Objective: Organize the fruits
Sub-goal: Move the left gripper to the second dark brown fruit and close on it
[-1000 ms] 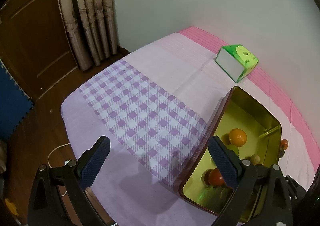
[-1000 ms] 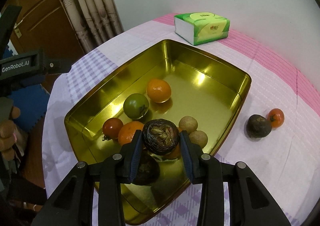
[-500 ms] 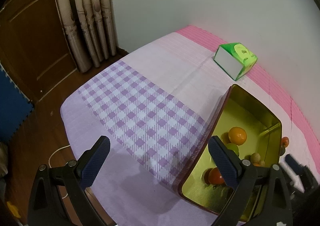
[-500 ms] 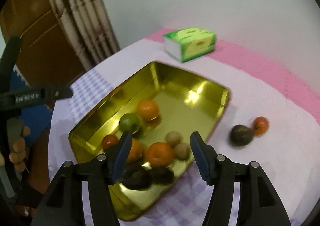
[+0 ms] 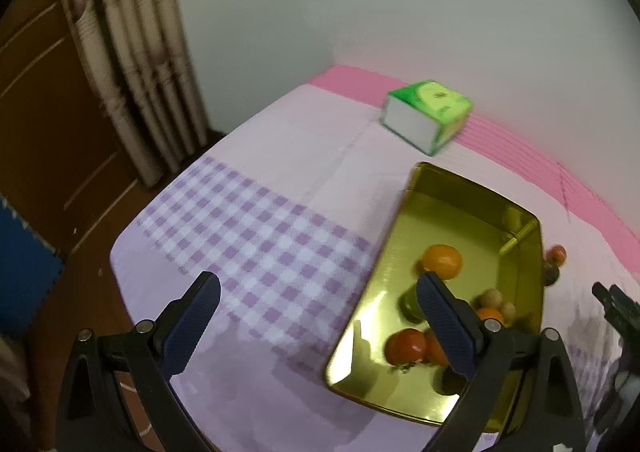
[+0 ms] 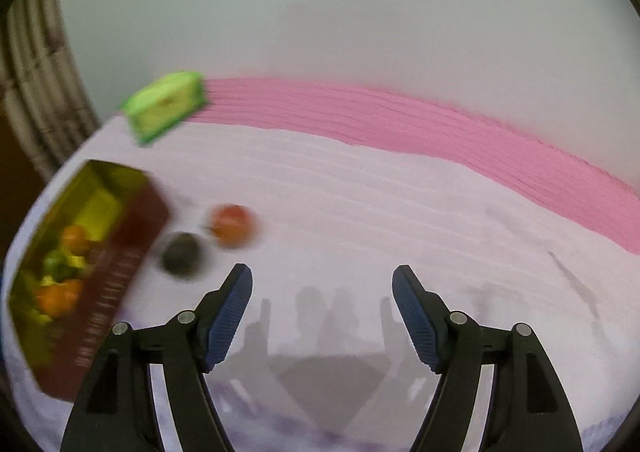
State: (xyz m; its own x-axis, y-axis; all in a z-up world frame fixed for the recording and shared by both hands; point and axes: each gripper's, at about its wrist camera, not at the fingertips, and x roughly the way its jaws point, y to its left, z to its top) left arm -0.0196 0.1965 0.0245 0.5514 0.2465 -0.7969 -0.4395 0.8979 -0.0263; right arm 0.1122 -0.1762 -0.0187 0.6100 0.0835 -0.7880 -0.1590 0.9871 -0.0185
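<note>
A gold tin tray [image 5: 472,208] holds several fruits: an orange [image 5: 441,261], a red tomato [image 5: 405,346] and small brown ones. In the right wrist view the tray [image 6: 120,252] is at the left, blurred. Outside it on the cloth lie a dark round fruit [image 6: 182,253] and a red tomato [image 6: 233,225]. My right gripper [image 6: 322,312] is open and empty, low over the cloth, right of those two fruits. My left gripper [image 5: 316,324] is open and empty, its right finger over the tray's near side.
A green tissue box [image 5: 428,114] stands at the back of the table near the white wall. The cloth [image 5: 260,236] is lilac with a purple checked patch and a pink stripe at the back. Curtains and a wooden door are at the left, beyond the table edge.
My right gripper let go of the dark fruit into the tray, opened, and swung right toward the two loose fruits. My left gripper shifted slightly; the view turned right.
</note>
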